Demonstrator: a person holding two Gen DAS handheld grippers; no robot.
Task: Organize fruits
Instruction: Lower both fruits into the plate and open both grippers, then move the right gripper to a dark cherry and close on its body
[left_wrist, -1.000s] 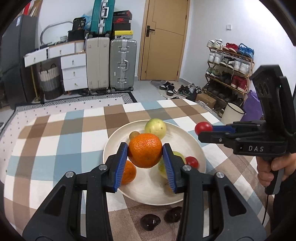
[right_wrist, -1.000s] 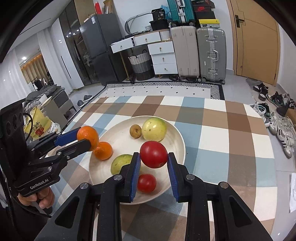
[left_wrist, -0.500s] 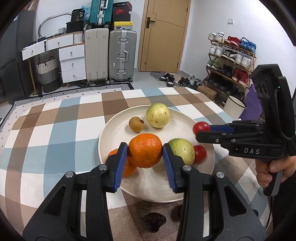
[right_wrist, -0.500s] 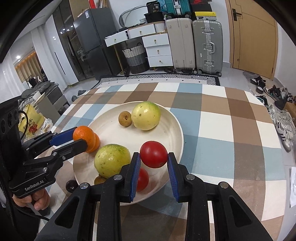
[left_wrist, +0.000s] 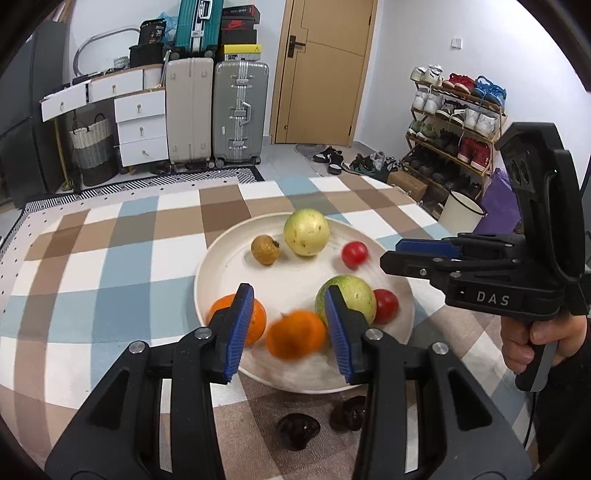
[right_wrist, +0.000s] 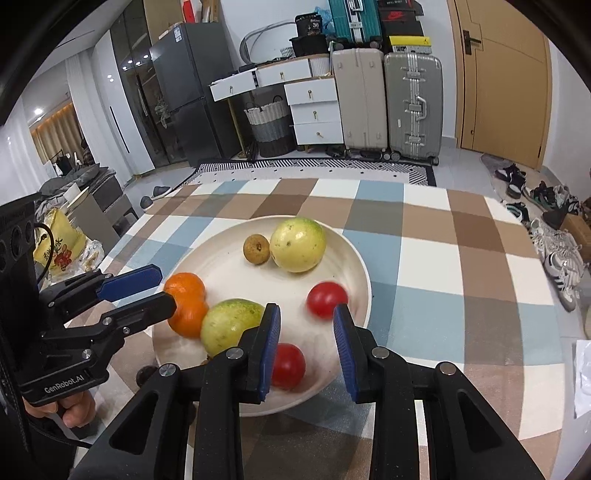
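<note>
Matt plate (left_wrist: 221, 273), glossy tomato (left_wrist: 354, 254)

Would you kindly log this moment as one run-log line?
left gripper: jaws just opening, orange released | right gripper: jaws just opening, tomato released | both fruits over plate
</note>
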